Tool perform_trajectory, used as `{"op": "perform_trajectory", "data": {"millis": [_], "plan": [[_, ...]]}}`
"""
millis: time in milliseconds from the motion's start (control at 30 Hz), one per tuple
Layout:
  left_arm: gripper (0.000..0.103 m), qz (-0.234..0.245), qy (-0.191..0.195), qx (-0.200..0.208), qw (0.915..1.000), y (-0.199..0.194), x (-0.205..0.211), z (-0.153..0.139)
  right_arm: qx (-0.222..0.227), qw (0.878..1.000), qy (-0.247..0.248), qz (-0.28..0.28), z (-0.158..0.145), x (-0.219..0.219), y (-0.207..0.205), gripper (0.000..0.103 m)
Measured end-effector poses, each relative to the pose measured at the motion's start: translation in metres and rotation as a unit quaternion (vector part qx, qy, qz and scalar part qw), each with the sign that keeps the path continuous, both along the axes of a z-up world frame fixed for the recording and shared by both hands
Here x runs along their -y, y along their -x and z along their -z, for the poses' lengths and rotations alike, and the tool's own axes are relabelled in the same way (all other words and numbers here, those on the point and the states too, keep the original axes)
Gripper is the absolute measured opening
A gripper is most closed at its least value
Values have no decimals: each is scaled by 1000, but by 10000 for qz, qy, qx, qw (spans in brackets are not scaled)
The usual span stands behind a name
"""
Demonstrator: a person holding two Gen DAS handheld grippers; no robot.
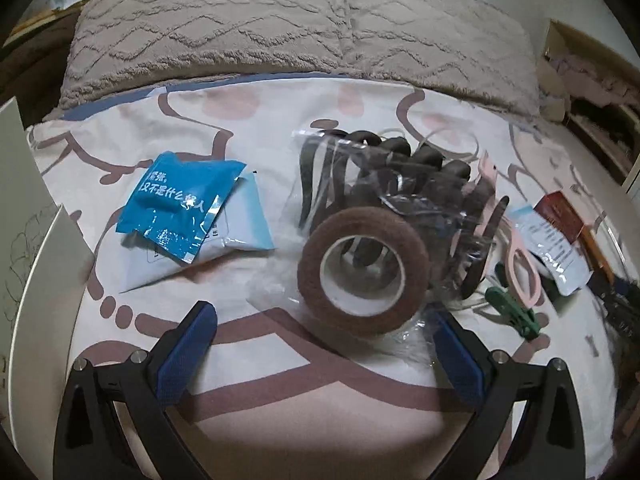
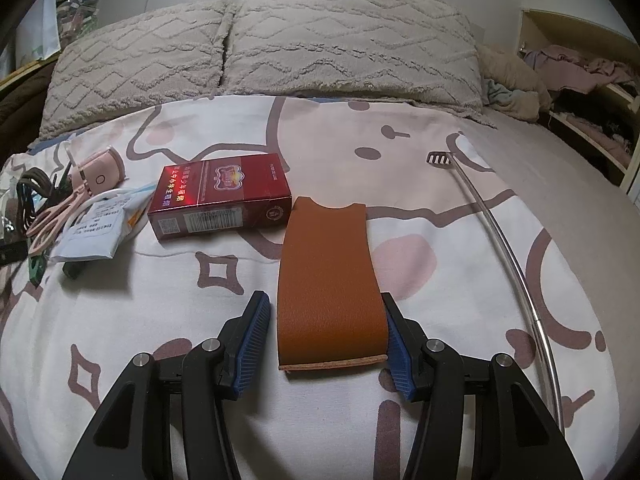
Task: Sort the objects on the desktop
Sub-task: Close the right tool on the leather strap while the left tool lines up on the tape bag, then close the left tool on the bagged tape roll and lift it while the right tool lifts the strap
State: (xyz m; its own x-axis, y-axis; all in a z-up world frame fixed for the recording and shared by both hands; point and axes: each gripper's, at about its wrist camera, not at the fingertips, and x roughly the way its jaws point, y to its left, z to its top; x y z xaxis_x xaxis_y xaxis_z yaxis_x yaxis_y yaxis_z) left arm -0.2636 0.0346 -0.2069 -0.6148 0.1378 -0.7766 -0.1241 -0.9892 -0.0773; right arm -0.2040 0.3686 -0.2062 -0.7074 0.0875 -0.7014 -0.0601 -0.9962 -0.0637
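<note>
In the left wrist view, a brown tape roll (image 1: 362,272) sits in a clear plastic bag with dark hair ties (image 1: 400,184) on the patterned bedsheet. My left gripper (image 1: 324,344) is open just short of the roll. Blue sachets (image 1: 180,204) lie to its left. In the right wrist view, a tan leather case (image 2: 330,284) lies flat between the fingers of my right gripper (image 2: 324,320), which is open; the right pad touches its edge. A red cigarette box (image 2: 218,200) lies beyond it to the left.
Pink scissors (image 1: 516,256), a green clip (image 1: 516,310) and a white sachet (image 1: 554,248) lie right of the bag. A pink device (image 2: 98,174) and white packets (image 2: 94,228) lie at far left, a metal back scratcher (image 2: 500,240) at right. Grey pillows (image 2: 280,48) are behind.
</note>
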Motion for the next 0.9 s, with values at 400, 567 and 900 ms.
{"op": "perform_trajectory", "data": {"millis": [400,567,900], "plan": [[103,270,287,-343,9986,0,-4,-20,-18,10000,-72,15,1,2,-1,56],[103,676,1007,-446,9916,5,-18,-20,-28,9999,-98,18,1,2,-1,56],[64,1018,403,-237,9937,3,-17,-23,-68,9999,-150,27,1,3,-1,56]]}}
